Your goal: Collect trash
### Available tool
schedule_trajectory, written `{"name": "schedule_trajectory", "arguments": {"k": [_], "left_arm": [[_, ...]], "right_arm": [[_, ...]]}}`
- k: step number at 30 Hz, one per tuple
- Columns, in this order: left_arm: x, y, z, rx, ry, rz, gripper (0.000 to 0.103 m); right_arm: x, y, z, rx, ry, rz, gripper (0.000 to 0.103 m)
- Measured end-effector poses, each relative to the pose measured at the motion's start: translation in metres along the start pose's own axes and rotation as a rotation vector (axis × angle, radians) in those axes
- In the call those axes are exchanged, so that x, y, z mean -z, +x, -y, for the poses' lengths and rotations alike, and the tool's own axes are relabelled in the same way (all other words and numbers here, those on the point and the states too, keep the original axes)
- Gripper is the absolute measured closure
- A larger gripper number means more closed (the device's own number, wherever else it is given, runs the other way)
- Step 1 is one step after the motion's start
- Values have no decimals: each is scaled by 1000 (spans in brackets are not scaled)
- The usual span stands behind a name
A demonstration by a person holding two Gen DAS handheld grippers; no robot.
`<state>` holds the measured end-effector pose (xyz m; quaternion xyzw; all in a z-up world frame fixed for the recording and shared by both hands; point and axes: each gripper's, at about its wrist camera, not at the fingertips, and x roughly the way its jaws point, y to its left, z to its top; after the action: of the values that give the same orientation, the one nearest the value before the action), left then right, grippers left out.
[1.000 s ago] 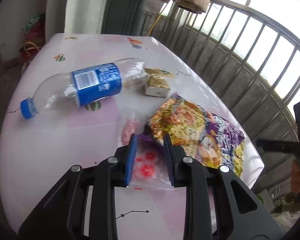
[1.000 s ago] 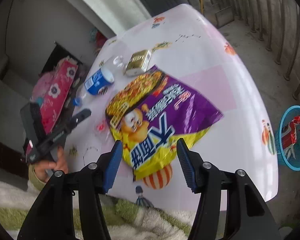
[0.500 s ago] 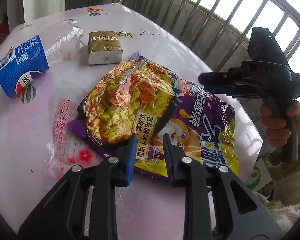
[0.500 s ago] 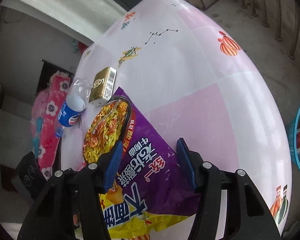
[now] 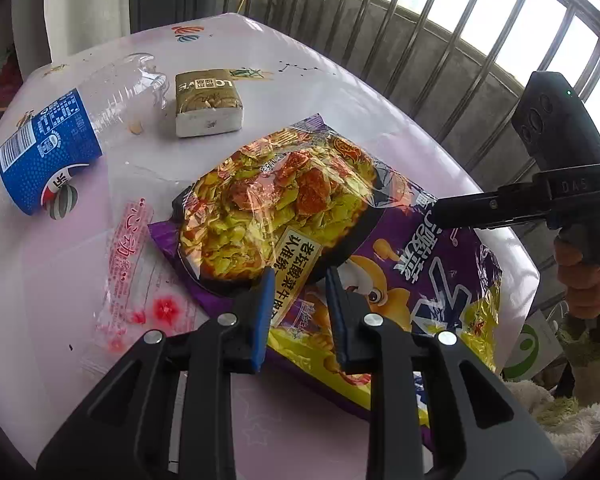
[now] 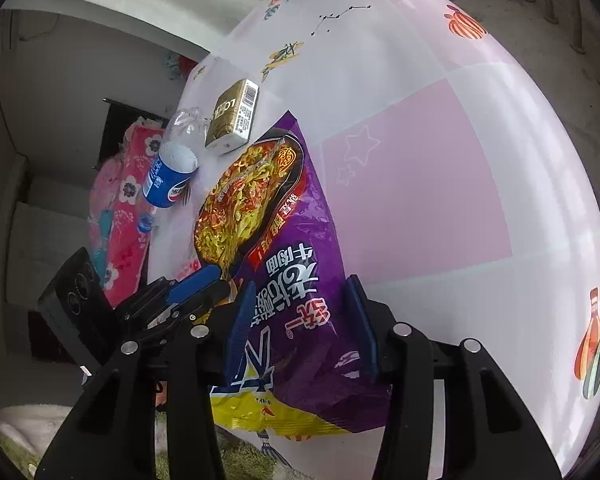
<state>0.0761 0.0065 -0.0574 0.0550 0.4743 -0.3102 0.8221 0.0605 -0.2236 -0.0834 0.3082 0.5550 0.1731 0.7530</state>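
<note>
The left gripper [image 5: 298, 300] is leaving the clear pink-printed wrapper [image 5: 134, 276] and settling over the near edge of the purple noodle bag [image 5: 320, 216]. The right gripper [image 6: 300, 332] is coming down from the bag's yellow end onto its purple middle, its jaws closing in with the bag between them, not yet pinching it.

one bottle [image 5: 48, 148], two wrappers [image 5: 320, 216], one box [image 5: 208, 102]

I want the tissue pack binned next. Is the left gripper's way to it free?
Probably yes: the left gripper hangs open over the noodle bag, and the tissue pack lies uncovered beyond it, beside the bottle.
</note>
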Motion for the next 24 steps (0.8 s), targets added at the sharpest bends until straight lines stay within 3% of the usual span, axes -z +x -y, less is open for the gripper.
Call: {"name": "schedule_trajectory", "arguments": {"k": [11, 24], "left_arm": [[1, 0, 1, -15, 16, 3, 79], [0, -2, 2, -16, 38, 1, 77]], "right_arm": [[15, 10, -36, 282, -146, 83, 82], [26, 6, -39, 378, -196, 122, 88]]}}
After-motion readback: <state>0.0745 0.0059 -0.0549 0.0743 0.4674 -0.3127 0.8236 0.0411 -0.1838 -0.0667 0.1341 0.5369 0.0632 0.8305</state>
